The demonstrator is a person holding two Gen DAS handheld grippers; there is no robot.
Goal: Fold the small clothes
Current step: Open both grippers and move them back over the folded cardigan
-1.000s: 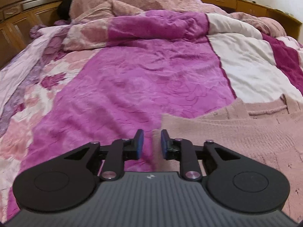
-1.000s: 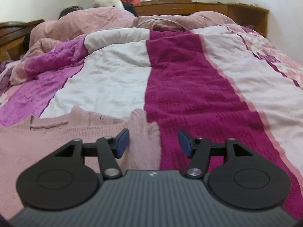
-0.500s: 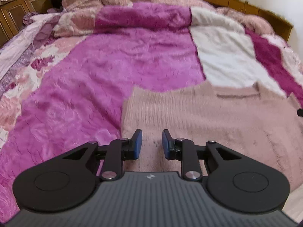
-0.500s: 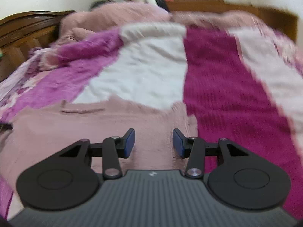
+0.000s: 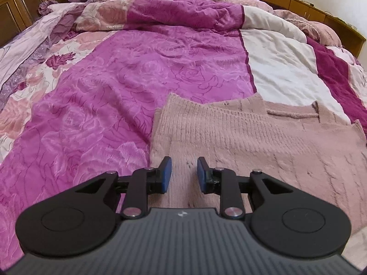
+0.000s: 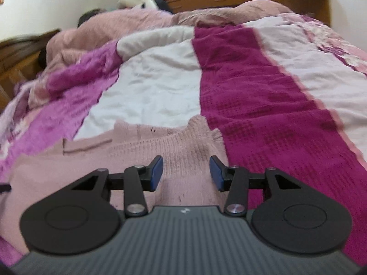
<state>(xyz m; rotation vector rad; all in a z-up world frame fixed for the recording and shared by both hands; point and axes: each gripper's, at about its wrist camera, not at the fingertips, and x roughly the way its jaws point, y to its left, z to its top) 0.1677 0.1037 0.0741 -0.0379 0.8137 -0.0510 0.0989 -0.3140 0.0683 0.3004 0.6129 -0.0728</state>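
- A dusty-pink, ribbed knit sweater (image 5: 263, 142) lies flat on a bed, spread over a quilt with magenta rose-patterned, white and dark crimson panels (image 5: 142, 73).
- Its long axis runs across both views, from the left gripper's side to the right's; the neckline band (image 5: 292, 114) sits on the far edge, facing the heaped pink bedding at the head of the bed.
- In the right wrist view the same sweater (image 6: 128, 158) fills the lower left, its far right corner touching the crimson waffle-textured stripe (image 6: 263, 119).
- The only marking is a small pale logo on each gripper's grey ribbed body, too small to read.
- The left gripper (image 5: 182, 174) hovers over the sweater's left portion, just inside its side edge; its blue-padded fingers (image 5: 166, 174) stand a narrow gap apart with nothing clamped between them, only knit showing beneath.
- The right gripper (image 6: 186, 174) sits over the sweater's right edge; its blue pads (image 6: 215, 175) stand wider apart, gripping nothing.
- Whether either gripper's fingertips touch the fabric cannot be told.
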